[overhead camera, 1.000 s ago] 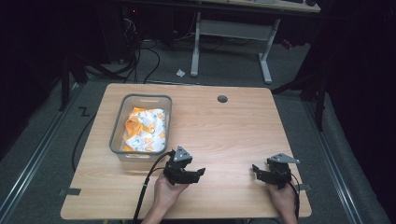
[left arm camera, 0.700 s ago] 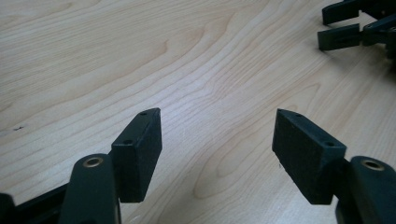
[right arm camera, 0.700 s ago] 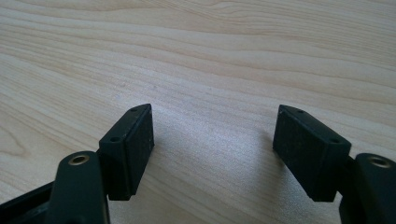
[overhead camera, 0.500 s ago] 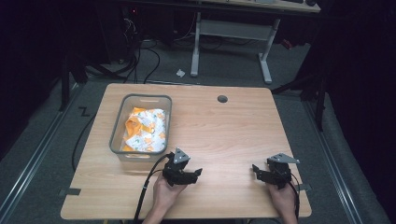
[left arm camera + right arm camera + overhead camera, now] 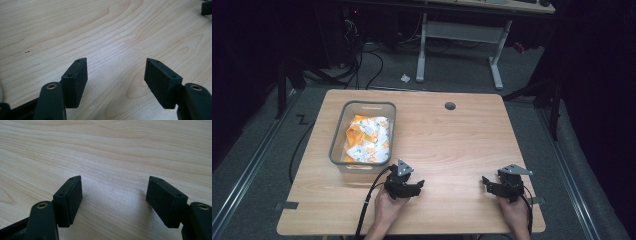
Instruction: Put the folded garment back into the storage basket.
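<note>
Black pads of the left gripper (image 5: 116, 82) stand apart over bare wood, nothing between them; the jaws have just been closing a little, on air. In the high view the left gripper (image 5: 404, 184) rests near the front edge of the surface (image 5: 452, 140), just off the near right corner of the bin. Right gripper (image 5: 113, 202) likewise released, jaws wide over bare grain; seen from above, the right gripper (image 5: 504, 186) sits at about 3 o'clock from the left one, well apart.

Nearest thing to work on: the crumpled cloth (image 5: 367, 137), white with an orange print, lying inside the grey plastic bin (image 5: 362, 105) at roughly 11 o'clock from the left gripper.

Judgement on handling:
- Cloth looks soft, light and limp; it will drape and trail when lifted and cannot break.
- Best hold is probably a raised fold or a bunched ridge near the middle of the heap; a flat patch may slip from the pads.
- Bin seems light; a snagged cloth could drag it along the surface.
</note>
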The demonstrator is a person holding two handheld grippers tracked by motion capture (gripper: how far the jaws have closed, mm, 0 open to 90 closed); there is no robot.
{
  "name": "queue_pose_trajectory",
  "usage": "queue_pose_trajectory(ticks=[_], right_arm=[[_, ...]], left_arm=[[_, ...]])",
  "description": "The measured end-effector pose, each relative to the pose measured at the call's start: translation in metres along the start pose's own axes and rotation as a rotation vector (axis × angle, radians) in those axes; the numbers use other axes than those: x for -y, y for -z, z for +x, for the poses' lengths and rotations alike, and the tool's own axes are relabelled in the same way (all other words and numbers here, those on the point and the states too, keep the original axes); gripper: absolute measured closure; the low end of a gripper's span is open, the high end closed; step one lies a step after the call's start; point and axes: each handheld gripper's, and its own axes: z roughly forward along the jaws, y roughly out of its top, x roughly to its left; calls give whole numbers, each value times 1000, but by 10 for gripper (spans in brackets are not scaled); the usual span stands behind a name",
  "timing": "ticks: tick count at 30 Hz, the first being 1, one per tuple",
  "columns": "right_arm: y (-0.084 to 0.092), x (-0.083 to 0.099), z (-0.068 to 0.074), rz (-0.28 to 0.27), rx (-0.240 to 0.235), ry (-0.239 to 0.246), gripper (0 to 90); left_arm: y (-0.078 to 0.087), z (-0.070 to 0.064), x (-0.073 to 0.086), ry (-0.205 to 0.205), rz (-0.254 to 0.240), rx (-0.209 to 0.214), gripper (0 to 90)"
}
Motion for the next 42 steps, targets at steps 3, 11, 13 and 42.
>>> queue_pose_trajectory(ticks=[3,11,13,42], right_arm=[[0,0,0,0,0,0,294],[0,0,0,0,0,0,294],[0,0,0,0,0,0,294],[0,0,0,0,1,-1,294]], left_arm=[[-2,1,1,-6,9,-12,354],[-5,3,4,-18,25,-46,353],[-6,3,5,-23,17,-53,356],[-8,0,9,-74,6,-103,306]])
